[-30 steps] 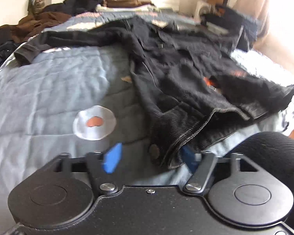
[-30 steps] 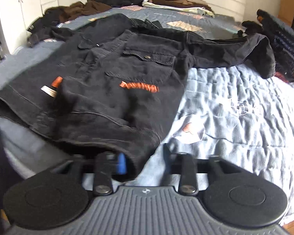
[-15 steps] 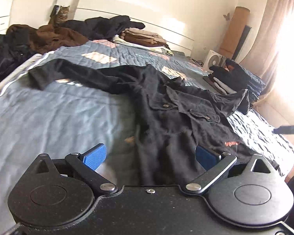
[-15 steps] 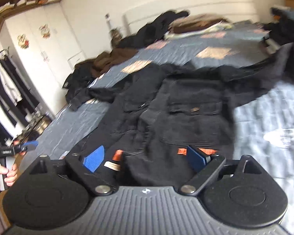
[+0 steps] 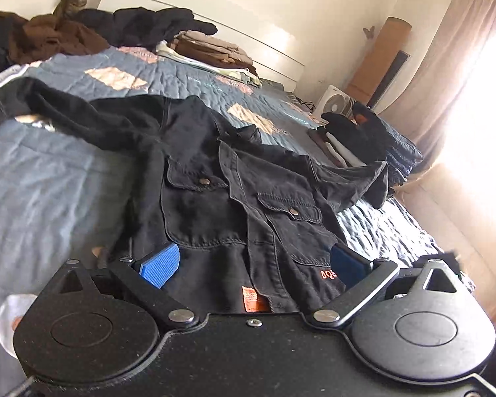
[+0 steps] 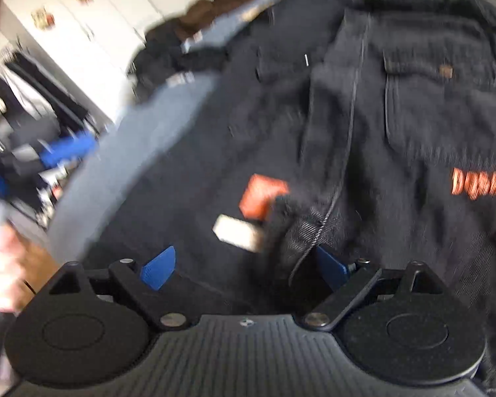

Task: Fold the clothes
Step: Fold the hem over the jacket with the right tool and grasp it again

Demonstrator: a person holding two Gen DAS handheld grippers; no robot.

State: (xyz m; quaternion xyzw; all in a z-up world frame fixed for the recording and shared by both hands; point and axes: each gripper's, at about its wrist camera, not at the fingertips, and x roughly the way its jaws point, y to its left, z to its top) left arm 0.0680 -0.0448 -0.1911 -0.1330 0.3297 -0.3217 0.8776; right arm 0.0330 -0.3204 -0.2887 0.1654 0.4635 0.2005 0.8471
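1. The black denim jacket [image 5: 234,198] lies front-up on the blue quilt [image 5: 49,192] of the bed, one sleeve [image 5: 82,119] stretched out to the side and the other sleeve [image 5: 357,178] reaching toward the stack of dark clothes [image 5: 373,142] at the bed's edge.
2. The left gripper [image 5: 253,264] hangs over the hem with its blue pads spread wide and nothing pinched between them.
3. The right gripper [image 6: 244,264] is likewise spread over the lower front; its jaws have just been opening, and the cloth lies under them, not gripped. That view is blurred.
4. The jacket looks thick and fairly heavy: soft enough to fold, but stiff at seams, pockets and button placket [image 5: 244,205], so it will likely hold a crease rather than slip.
5. Good holds, in my judgement, are the sleeve cuffs or the stitched hem corners, where a doubled edge gives the pads something firm; the flat middle would bunch.
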